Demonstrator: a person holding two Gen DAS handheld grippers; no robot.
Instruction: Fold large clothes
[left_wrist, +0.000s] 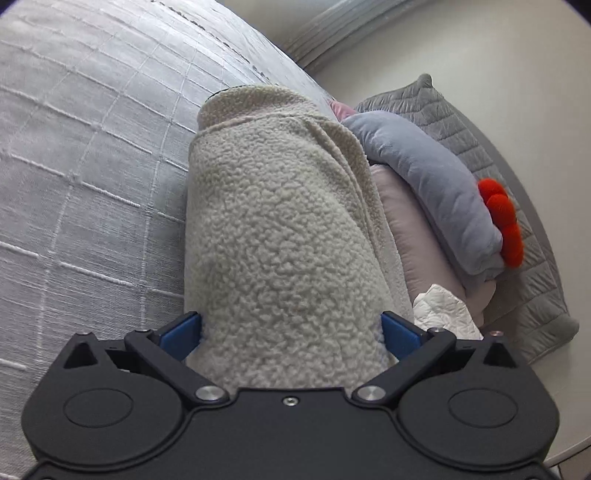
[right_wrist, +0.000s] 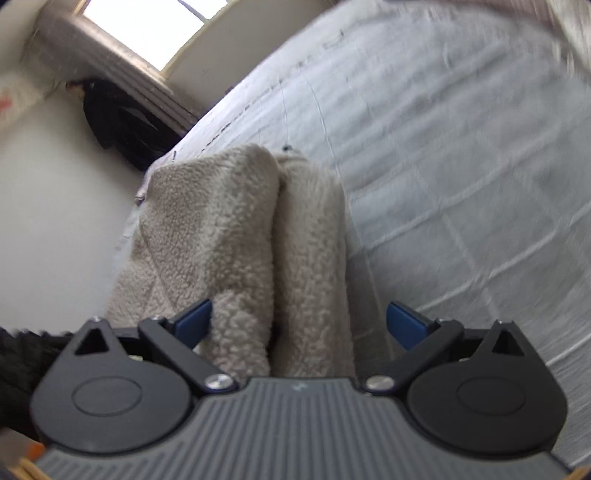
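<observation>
the left gripper (left_wrist: 291, 328) had its two blue pads spread wide, with a thick fold of the cream fleece garment (left_wrist: 280, 236) filling the whole gap between them and touching both, so it looked pressed on the bundle, though i could not tell how firmly. the right gripper (right_wrist: 299, 325) stood just as wide; its left pad lay against the same cream fleece garment (right_wrist: 240, 229), while its right pad was off the cloth with a gap beside it, so that one was apart and clamped on nothing. the fleece was doubled into a long, thick bundle running away from both grippers, lying on the white bedspread (left_wrist: 85, 184) close to one side edge of the bed. in the right view, which was blurred, two folded layers showed side by side on the bedspread (right_wrist: 461, 166). just beyond the fleece toward that edge lay a blue-grey plush cushion (left_wrist: 424, 173) with a red tuft (left_wrist: 502, 221), resting on a pale pink pillow (left_wrist: 413, 229) and a grey quilted pillow (left_wrist: 491, 147). a crumpled white cloth (left_wrist: 447, 310) sat near the left gripper's right pad. past the bed, something dark (right_wrist: 118, 122) stood under a bright window (right_wrist: 147, 26).
</observation>
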